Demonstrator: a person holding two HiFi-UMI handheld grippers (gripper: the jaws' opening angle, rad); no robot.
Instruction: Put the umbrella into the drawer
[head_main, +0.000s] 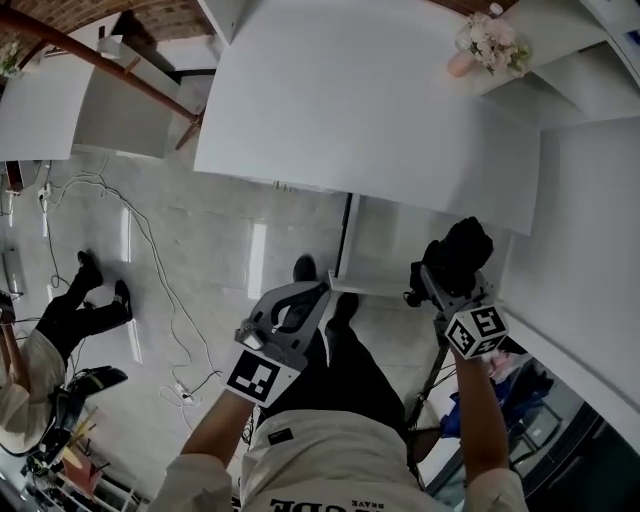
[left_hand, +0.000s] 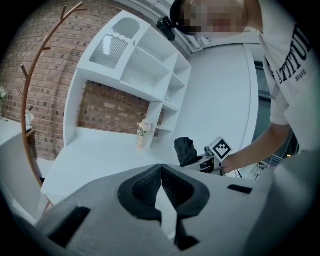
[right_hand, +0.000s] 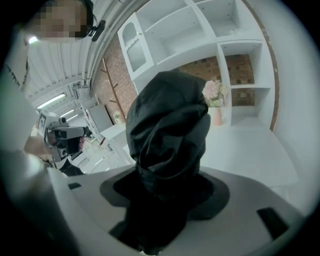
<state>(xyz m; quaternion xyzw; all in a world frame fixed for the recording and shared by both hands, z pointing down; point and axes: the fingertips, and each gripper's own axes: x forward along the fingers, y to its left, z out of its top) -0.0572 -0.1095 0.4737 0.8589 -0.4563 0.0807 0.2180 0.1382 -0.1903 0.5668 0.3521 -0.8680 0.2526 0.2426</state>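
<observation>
Jaws of right gripper (right_hand: 167, 210) pinch crumpled black umbrella (right_hand: 167, 130).

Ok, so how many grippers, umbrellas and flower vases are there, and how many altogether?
Grippers: 2, the left gripper and the right gripper
Umbrellas: 1, the black umbrella held in the right gripper
Flower vases: 1, the flower vase on the white desk
Total: 4
</observation>
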